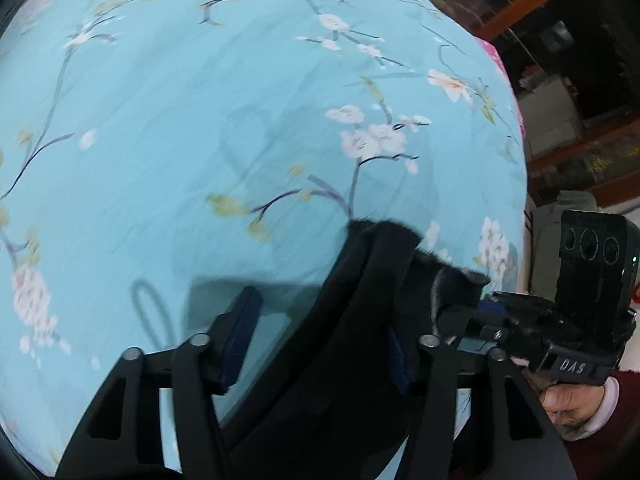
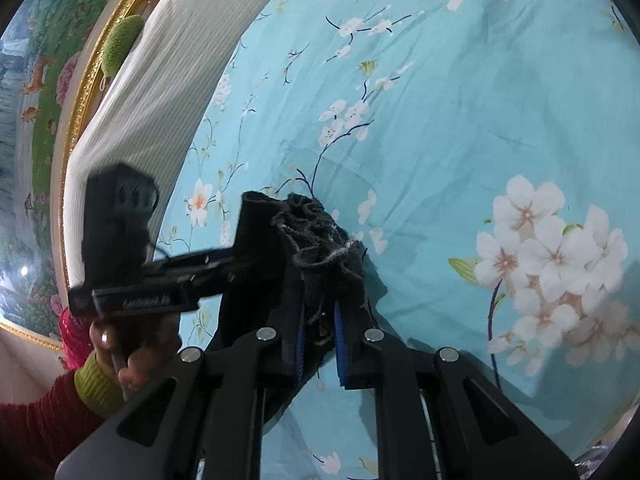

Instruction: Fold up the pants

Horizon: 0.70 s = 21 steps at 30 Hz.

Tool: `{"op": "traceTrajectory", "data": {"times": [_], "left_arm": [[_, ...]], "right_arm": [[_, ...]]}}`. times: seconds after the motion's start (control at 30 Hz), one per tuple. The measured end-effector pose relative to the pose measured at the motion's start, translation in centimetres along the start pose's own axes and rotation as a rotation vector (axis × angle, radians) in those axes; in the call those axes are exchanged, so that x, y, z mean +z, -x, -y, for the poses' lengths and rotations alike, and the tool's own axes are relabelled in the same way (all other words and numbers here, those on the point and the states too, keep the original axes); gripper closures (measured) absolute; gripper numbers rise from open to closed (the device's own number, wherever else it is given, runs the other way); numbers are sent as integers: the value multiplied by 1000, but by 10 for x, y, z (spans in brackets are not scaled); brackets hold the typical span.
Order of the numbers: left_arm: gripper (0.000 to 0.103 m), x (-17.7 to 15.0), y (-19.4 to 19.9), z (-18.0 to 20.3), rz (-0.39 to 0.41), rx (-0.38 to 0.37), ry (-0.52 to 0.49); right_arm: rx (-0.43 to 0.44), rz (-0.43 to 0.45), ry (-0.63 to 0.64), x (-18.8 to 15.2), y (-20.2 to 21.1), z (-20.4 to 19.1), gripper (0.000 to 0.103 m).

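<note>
My right gripper (image 2: 320,332) has its fingers pressed close on a bunched edge of the black pants (image 2: 320,236), which are lifted above the blue flowered sheet (image 2: 460,140). My left gripper (image 1: 316,336) stands spread, fingers wide apart, with the pants (image 1: 360,320) hanging between them against the right-hand pad; I cannot tell whether it grips them. From the left wrist I see the right gripper (image 1: 460,312) pinching the fabric just beside mine. A white ribbed cover (image 2: 152,100) lies along the sheet's far edge, below a gold-framed painting (image 2: 48,80).
</note>
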<state>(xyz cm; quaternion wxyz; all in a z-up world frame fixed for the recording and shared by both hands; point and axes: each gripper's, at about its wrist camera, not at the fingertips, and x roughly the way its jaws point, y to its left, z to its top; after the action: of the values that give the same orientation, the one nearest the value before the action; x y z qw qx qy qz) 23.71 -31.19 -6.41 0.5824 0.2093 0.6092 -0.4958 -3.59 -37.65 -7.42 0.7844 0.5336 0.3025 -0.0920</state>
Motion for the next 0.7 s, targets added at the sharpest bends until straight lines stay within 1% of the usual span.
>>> {"op": "traceTrajectory", "data": {"times": [0.03,0.07,0.1,0.2,0.33,0.5,0.6,0.7], "left_arm": [[63,2,-2,2,-5,-26,-12],[77,3,-3,5,-11,-51,-19],[81,3,-4,7,-16,-64,-27],[86,2,-4,12,-5,-48,-52],[91,-1,6,14,24,-46,-32],[92,-11,32,17,86,-47,-15],[93,-19,52,15,128,-74,5],[93,-34,75,11,172,-88,22]], "right_arm": [[-2,-3,14,0,0,-1,90],[-6,-7,28,1,0,-2,90],[-5,-9,31,1,-1,-1,90],[3,-14,20,1,-1,4,90],[10,-13,42,0,2,2,90],[55,-1,99,1,10,-17,90],[89,4,139,-1,16,-33,90],[117,5,171,-5,23,-48,90]]}}
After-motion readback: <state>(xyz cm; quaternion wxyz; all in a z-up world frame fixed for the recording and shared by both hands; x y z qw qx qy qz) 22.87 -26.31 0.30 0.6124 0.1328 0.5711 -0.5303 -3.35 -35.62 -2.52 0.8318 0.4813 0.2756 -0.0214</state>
